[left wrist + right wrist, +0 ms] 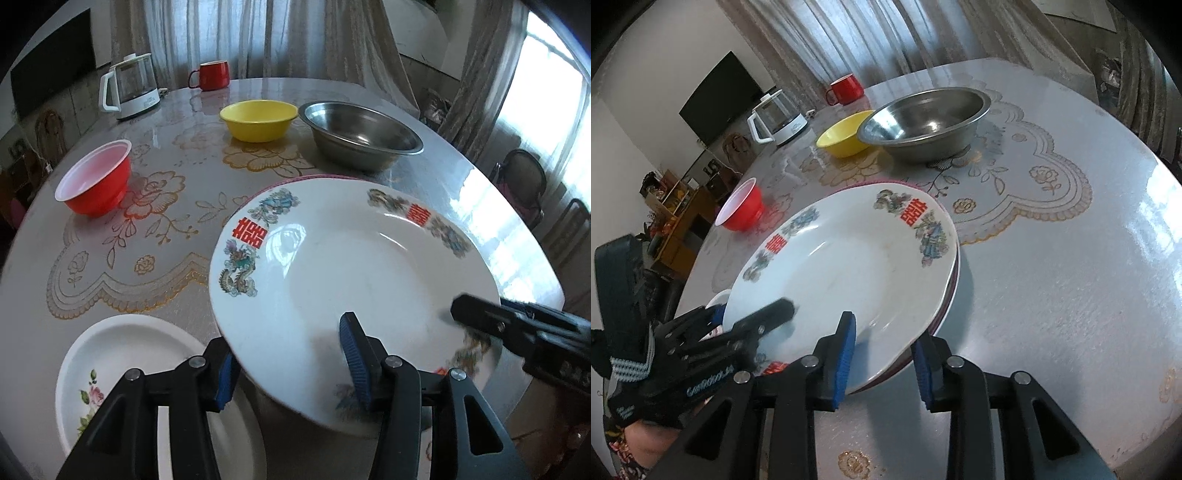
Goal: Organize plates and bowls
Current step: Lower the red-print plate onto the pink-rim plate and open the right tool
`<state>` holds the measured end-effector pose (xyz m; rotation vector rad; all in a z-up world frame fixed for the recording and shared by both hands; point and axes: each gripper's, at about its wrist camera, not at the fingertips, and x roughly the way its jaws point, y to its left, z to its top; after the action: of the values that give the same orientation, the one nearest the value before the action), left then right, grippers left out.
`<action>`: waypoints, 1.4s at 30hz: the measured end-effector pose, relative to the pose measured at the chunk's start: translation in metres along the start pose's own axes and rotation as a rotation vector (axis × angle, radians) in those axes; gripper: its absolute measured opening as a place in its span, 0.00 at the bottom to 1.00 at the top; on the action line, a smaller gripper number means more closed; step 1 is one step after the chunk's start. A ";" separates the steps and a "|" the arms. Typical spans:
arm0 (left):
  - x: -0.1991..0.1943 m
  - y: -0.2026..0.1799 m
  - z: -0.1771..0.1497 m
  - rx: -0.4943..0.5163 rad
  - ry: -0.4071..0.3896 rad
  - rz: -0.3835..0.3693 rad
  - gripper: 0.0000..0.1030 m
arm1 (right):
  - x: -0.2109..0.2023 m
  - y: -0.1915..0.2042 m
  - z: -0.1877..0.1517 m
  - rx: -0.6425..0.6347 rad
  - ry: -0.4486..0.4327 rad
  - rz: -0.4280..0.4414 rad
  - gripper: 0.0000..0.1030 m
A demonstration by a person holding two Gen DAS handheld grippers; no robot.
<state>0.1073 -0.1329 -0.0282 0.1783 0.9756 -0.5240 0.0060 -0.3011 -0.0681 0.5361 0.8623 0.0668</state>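
A white plate with dragon and red double-happiness prints (351,266) (849,266) is tilted, its far edge resting on a pink-rimmed plate (951,291) on the table. My left gripper (291,373) is open, its jaws astride the printed plate's near rim with a gap. My right gripper (882,363) is open, its jaws astride the plate stack's near edge; it shows at the right in the left wrist view (517,328). A white floral plate (122,369) lies at the near left. A red bowl (98,177), a yellow bowl (258,120) and a steel bowl (360,134) stand farther back.
A white electric kettle (129,86) and a red mug (212,75) stand at the table's far side. The round table (1052,277) has a glossy floral cover. Chairs (524,181) stand at the right, curtains behind.
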 end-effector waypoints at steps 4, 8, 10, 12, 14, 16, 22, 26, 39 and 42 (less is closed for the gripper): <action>-0.007 0.000 -0.003 -0.007 -0.002 -0.007 0.50 | 0.000 -0.002 0.002 -0.003 -0.006 -0.010 0.29; -0.016 0.003 -0.007 -0.016 0.007 -0.004 0.50 | 0.000 -0.002 0.004 -0.003 -0.006 -0.018 0.29; -0.019 0.005 -0.012 -0.019 0.000 -0.004 0.52 | 0.002 -0.001 0.005 -0.012 -0.004 -0.025 0.29; -0.018 0.003 -0.013 -0.005 -0.008 0.017 0.52 | 0.005 -0.001 0.007 -0.012 -0.002 -0.028 0.29; -0.018 -0.001 -0.014 0.019 -0.013 0.041 0.52 | 0.007 0.000 0.009 -0.012 0.002 -0.034 0.29; -0.016 -0.003 -0.013 0.034 -0.020 0.062 0.53 | 0.007 0.002 0.009 -0.011 0.004 -0.043 0.29; -0.016 -0.003 -0.013 0.046 -0.027 0.075 0.53 | 0.000 0.004 0.004 -0.012 0.009 -0.042 0.29; -0.022 -0.011 -0.019 0.095 -0.035 0.072 0.55 | -0.004 0.005 0.003 -0.006 0.014 -0.086 0.31; -0.039 -0.001 -0.032 0.040 -0.068 0.046 0.75 | -0.016 0.009 0.000 -0.012 -0.031 -0.061 0.31; -0.043 0.003 -0.034 0.029 -0.074 0.069 0.82 | -0.013 0.011 -0.003 -0.014 -0.026 -0.074 0.33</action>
<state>0.0643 -0.1027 -0.0123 0.2158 0.8870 -0.4787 -0.0027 -0.2939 -0.0556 0.4905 0.8553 -0.0013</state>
